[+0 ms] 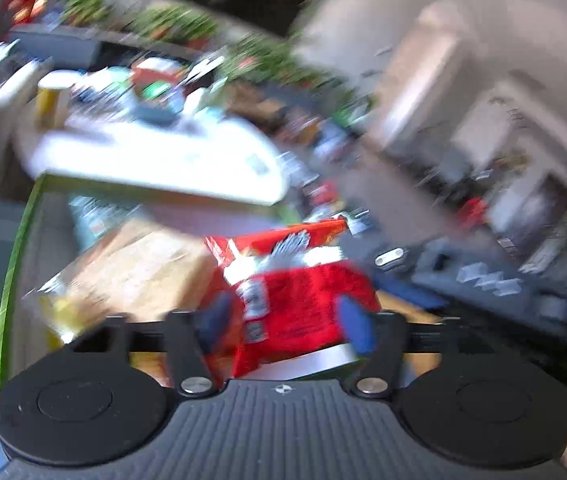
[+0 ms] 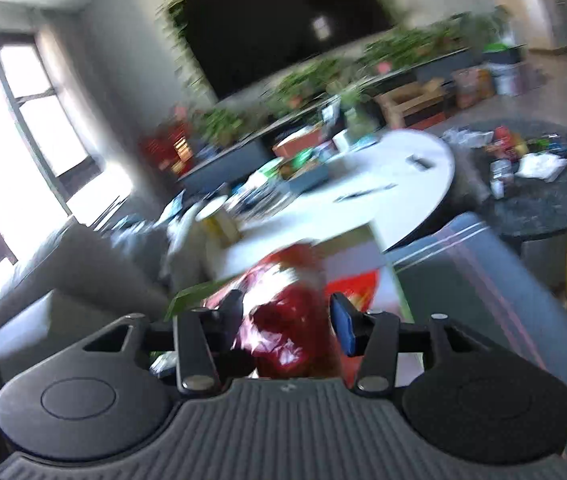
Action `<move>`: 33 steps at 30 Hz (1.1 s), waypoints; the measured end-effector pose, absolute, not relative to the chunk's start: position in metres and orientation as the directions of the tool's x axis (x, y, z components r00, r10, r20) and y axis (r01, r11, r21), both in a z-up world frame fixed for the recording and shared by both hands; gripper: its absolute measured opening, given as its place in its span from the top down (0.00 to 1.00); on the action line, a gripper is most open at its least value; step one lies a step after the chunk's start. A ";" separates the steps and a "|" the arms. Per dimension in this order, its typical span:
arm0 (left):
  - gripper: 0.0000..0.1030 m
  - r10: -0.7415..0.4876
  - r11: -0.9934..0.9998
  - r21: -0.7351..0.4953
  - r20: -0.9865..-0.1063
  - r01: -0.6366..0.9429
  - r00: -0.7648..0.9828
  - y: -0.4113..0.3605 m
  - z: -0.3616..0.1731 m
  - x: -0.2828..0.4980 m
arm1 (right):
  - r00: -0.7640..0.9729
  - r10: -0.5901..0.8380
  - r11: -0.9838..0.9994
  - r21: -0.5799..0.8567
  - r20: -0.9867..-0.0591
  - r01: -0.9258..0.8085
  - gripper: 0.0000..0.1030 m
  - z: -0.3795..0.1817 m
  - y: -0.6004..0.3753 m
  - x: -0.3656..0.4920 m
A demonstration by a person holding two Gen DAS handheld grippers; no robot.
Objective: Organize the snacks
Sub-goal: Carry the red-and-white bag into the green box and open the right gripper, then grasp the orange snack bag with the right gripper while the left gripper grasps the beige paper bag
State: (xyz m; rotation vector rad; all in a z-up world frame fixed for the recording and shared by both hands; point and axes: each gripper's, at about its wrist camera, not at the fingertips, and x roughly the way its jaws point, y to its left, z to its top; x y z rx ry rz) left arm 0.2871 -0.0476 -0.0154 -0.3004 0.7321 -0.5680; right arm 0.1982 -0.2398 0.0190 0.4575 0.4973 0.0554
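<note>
Both views are motion-blurred. In the left wrist view my left gripper [image 1: 285,322] is shut on a red snack bag [image 1: 299,300] with white print, held between the blue pads [image 1: 357,330] above a green-rimmed box [image 1: 9,272]. A tan paper bag [image 1: 139,272] lies just left of it. In the right wrist view my right gripper [image 2: 287,320] is shut on a shiny dark red snack packet [image 2: 283,328], held over the same green-edged box [image 2: 397,280]. Another red packet [image 2: 357,288] lies in the box behind it.
A white round table [image 2: 403,184] crowded with snacks and a yellow can [image 2: 219,220] stands beyond the box. A dark round table [image 2: 555,196] with packets is at the right. A grey sofa [image 2: 75,260], a wall screen [image 2: 283,24] and plants are behind.
</note>
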 end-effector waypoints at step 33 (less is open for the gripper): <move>0.24 -0.500 0.864 -0.323 -0.638 0.386 0.586 -0.014 -0.087 0.164 | 0.769 0.164 0.955 0.295 -0.618 0.034 0.12 -0.051 -0.202 0.134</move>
